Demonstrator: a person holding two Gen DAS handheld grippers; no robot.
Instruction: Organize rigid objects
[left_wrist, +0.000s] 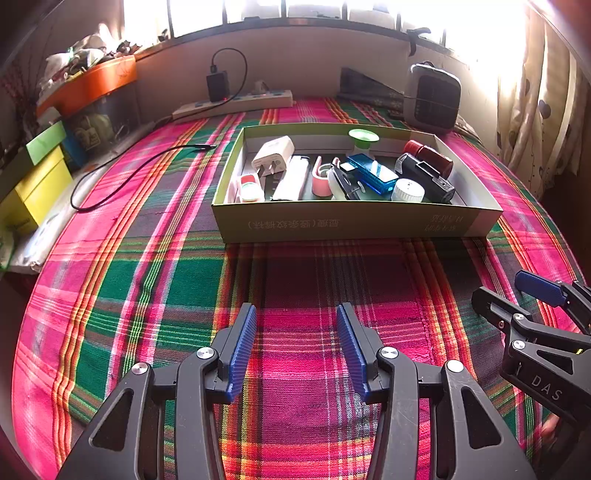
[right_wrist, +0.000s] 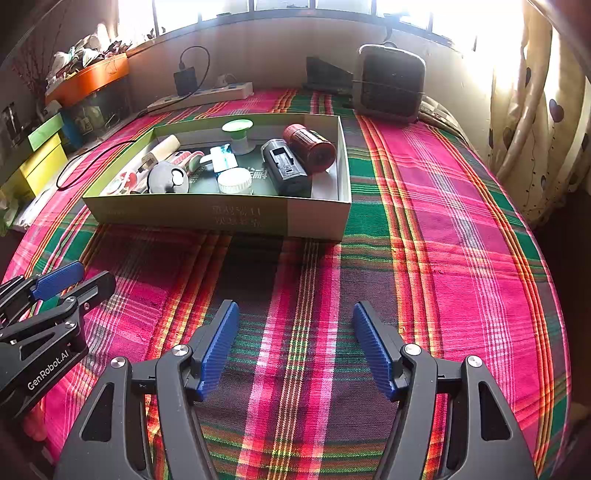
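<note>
A shallow green cardboard box lies on the plaid cloth ahead of both grippers. It holds several small rigid items: a white plug adapter, a dark red cylinder, a black block, a blue case, a white cap and a green funnel shape. My left gripper stands open over bare cloth, nothing between its fingers. My right gripper is open too, short of the box's near right corner.
A power strip with a black charger and a grey heater stand at the back by the wall. A black cable trails over the cloth at left. Yellow and green boxes sit off the left edge. A curtain hangs at right.
</note>
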